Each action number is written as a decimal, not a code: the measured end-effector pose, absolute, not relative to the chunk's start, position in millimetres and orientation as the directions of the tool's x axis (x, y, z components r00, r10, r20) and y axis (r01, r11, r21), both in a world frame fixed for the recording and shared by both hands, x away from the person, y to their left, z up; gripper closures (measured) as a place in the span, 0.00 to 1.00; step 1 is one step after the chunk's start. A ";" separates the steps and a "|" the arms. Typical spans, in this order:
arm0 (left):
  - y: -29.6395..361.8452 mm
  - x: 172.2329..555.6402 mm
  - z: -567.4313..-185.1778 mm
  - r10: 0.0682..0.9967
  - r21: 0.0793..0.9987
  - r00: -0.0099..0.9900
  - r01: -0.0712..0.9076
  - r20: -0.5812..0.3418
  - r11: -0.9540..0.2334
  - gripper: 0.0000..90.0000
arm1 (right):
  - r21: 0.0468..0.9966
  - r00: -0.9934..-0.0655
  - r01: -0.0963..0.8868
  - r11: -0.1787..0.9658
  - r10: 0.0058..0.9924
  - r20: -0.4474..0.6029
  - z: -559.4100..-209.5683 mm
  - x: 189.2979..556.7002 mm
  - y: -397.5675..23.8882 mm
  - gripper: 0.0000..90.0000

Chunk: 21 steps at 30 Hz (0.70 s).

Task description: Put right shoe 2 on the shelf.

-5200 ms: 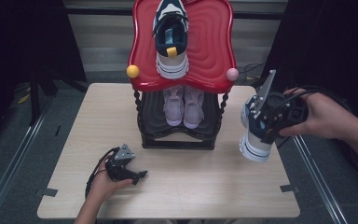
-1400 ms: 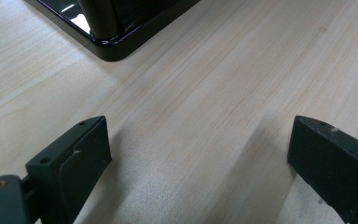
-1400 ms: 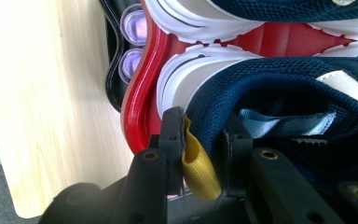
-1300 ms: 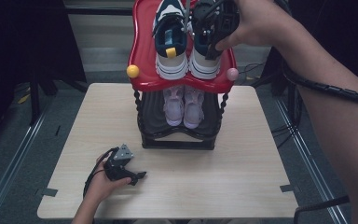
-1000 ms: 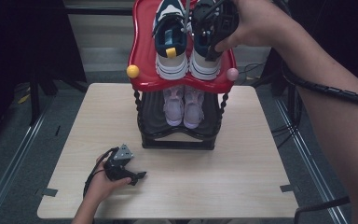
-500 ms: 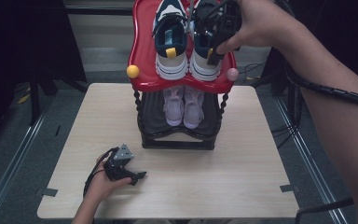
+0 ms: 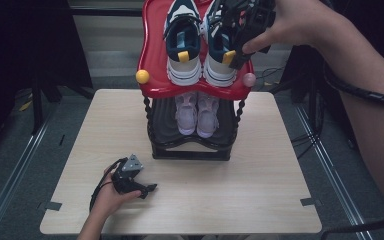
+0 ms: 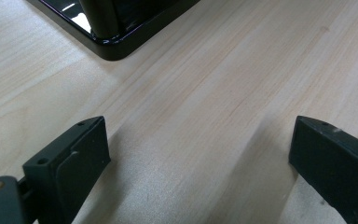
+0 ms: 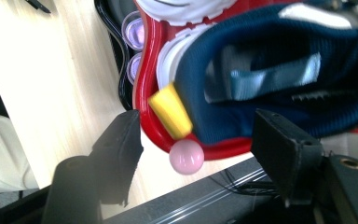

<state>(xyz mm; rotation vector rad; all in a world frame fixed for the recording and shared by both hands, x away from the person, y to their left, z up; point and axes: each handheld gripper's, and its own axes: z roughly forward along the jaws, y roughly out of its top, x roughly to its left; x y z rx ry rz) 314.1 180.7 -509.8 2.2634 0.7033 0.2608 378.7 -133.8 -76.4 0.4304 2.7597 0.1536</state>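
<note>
Jaws of the right tool (image 7: 236,35) have just been opening wide, straddling the navy-and-white sneaker's (image 7: 219,50) heel; shoe's length runs toward the table's far edge.

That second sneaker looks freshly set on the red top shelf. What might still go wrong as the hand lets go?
The right tool has just been opening, its jaws off the right sneaker yet close around the heel; pulling back carelessly might snag it. The sneaker sits near the red shelf's rim, by the pink ball, so a nudge could tip it off, perhaps jostling its twin.
</note>
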 end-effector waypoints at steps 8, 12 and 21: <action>180.2 314.9 -509.7 0.558 0.698 0.830 0.409 -0.017 -0.588 0.01 | 0.169 -0.885 0.319 0.932 0.357 -0.298 -74.0 373.5 -150.2 0.29; 179.7 314.9 -510.3 0.562 0.698 0.827 0.418 -0.026 -0.582 0.00 | 0.175 -0.884 0.334 0.926 0.372 -0.282 -76.3 371.7 -156.9 0.26; 179.7 314.9 -510.3 0.562 0.698 0.827 0.418 -0.026 -0.582 0.00 | 0.160 -0.901 0.343 0.926 0.372 -0.224 -84.7 365.7 -164.2 0.21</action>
